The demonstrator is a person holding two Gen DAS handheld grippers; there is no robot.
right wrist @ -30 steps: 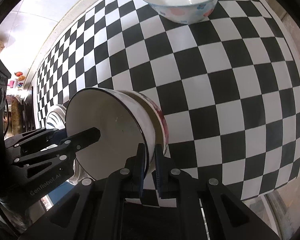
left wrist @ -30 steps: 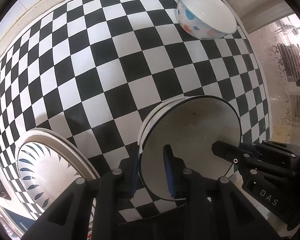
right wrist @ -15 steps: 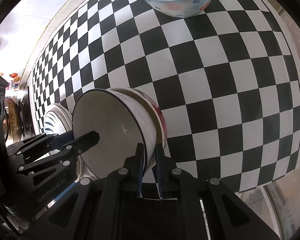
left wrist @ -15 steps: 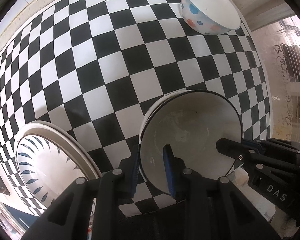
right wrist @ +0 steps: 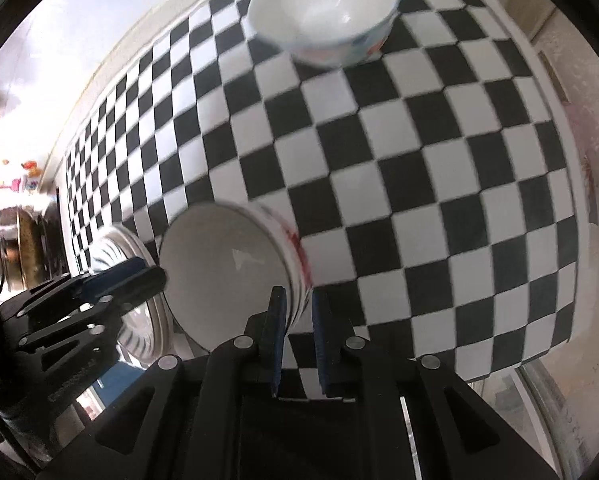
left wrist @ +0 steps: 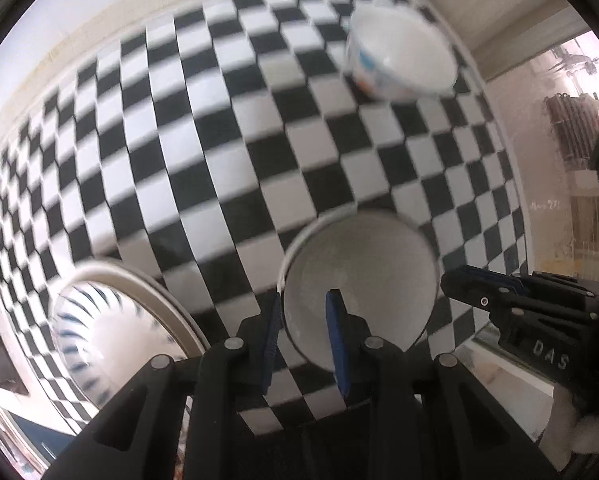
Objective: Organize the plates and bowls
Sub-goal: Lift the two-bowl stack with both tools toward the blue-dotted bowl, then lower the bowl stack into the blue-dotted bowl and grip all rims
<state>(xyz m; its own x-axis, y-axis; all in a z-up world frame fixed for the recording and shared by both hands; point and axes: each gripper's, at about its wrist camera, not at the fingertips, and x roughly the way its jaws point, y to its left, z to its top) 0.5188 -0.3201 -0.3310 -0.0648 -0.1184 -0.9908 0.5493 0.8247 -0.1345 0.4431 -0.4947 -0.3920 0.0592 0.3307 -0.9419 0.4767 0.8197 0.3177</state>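
White bowl [left wrist: 359, 276] tilted near desk's [left wrist: 219, 152] front edge, empty. Left gripper [left wrist: 305, 340] fingers straddling its rim, narrowly apart; right gripper [right wrist: 297, 340] fingers clamped on opposite rim. Open checkered room beyond. Spotted bowl [right wrist: 325, 12] far back, empty. Plate [left wrist: 111, 328] left.

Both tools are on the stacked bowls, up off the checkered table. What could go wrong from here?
1. The right tool pinches only the rim of the stacked bowls, which are tilted; the inner one could slide out.
2. The left tool straddles the opposite rim without clearly clamping it, so support may be one-sided.
3. The plate lies close beside them and could get clipped.
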